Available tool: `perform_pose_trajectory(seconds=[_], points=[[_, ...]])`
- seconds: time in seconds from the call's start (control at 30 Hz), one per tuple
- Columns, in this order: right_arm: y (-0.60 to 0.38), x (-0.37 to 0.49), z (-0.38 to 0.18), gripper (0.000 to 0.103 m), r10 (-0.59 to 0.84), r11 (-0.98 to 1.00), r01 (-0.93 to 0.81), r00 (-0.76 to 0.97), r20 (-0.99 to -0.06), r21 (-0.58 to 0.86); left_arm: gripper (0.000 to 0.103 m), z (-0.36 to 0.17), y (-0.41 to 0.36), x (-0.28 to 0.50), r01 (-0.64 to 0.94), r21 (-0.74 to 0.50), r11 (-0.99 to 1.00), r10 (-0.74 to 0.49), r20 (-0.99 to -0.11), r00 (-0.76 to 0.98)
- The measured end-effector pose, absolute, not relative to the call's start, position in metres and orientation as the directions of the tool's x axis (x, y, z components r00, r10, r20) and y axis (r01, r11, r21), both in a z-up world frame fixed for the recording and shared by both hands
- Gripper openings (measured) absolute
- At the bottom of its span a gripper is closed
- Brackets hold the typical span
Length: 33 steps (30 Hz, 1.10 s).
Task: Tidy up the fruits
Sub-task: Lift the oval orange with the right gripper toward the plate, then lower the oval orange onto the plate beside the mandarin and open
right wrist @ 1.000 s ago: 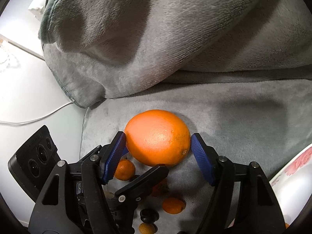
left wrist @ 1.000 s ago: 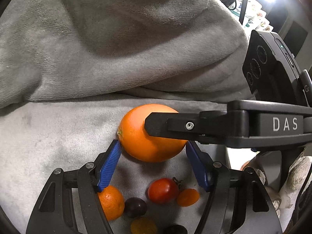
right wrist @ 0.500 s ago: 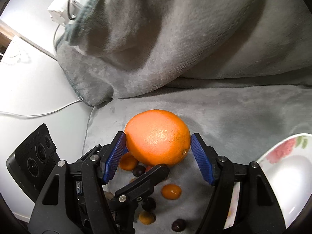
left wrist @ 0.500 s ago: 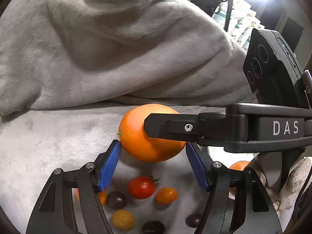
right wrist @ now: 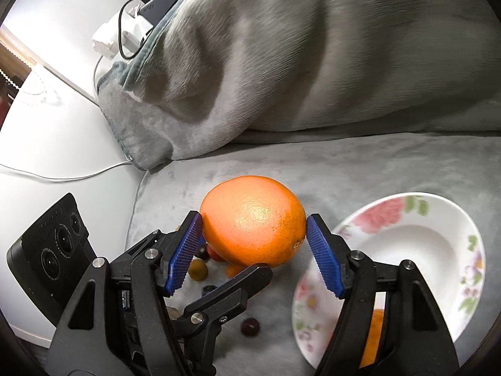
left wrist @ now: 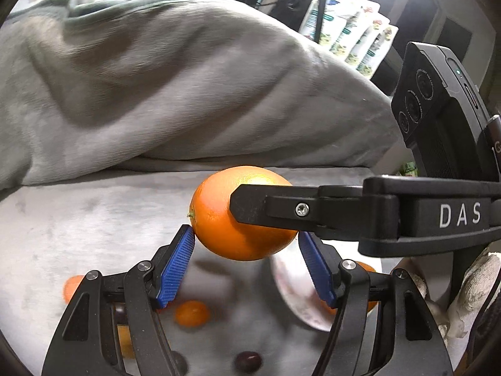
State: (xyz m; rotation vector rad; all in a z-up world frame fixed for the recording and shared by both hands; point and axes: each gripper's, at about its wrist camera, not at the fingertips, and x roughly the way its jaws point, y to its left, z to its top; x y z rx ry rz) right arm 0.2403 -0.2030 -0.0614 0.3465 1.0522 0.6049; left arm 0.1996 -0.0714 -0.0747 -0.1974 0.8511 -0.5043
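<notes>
A large orange [left wrist: 238,219] [right wrist: 253,219] hangs in the air above the grey blanket, squeezed between both grippers at once. My left gripper [left wrist: 245,244] has its blue pads on the orange's two sides. My right gripper [right wrist: 253,238] is shut on it from the other direction; its black finger crosses the left wrist view [left wrist: 281,210]. Small fruits lie on the blanket below: a small orange one [left wrist: 191,313], a dark grape [right wrist: 250,326] and a yellow one [right wrist: 198,269]. A white flowered plate [right wrist: 407,250] sits to the right with an orange fruit [right wrist: 372,338] in it.
A bunched grey blanket [right wrist: 313,62] rises behind the fruit. A white table [right wrist: 62,144] with a cable and power plugs [right wrist: 125,34] lies to the left. Printed packets [left wrist: 353,31] stand at the back right in the left wrist view.
Both grippers have lifted the orange higher off the blanket and carried it to the right; the flowered plate has come into view beneath it and the small fruits have dropped away to the left.
</notes>
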Motion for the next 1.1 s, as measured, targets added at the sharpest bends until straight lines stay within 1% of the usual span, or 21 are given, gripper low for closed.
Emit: perform_pose_trajectory(seconds=[0.33,0.43,0.73,0.93,1.1], points=[[-0.255,0.231,-0.066,0.072,0.603,0.797,-0.25,0.387,-0.698,0.55,0.069,-0.076,-0.111,0.201,0.399,-0.356,0.845,-0.528,-0.678,0.511],[-0.271,0.231,-0.07,0.072,0.597,0.8,-0.231,0.394,-0.698,0.554,0.069,-0.075,-0.118,0.201,0.415,-0.37,0.831,-0.546,-0.685,0.483],[-0.31,0.227,-0.081,0.072,0.608,0.784,-0.177,0.408,-0.681,0.595,0.069,-0.077,-0.149,0.197,0.447,-0.376,0.812,-0.565,-0.699,0.438],[-0.342,0.225,-0.087,0.072,0.617,0.764,-0.134,0.433,-0.656,0.631,0.068,-0.076,-0.167,0.188,0.494,-0.368,0.788,-0.583,-0.702,0.409],[-0.367,0.219,-0.074,0.072,0.607,0.758,-0.133,0.5,-0.617,0.638,0.068,-0.067,-0.161,0.178,0.515,-0.362,0.777,-0.596,-0.687,0.417]])
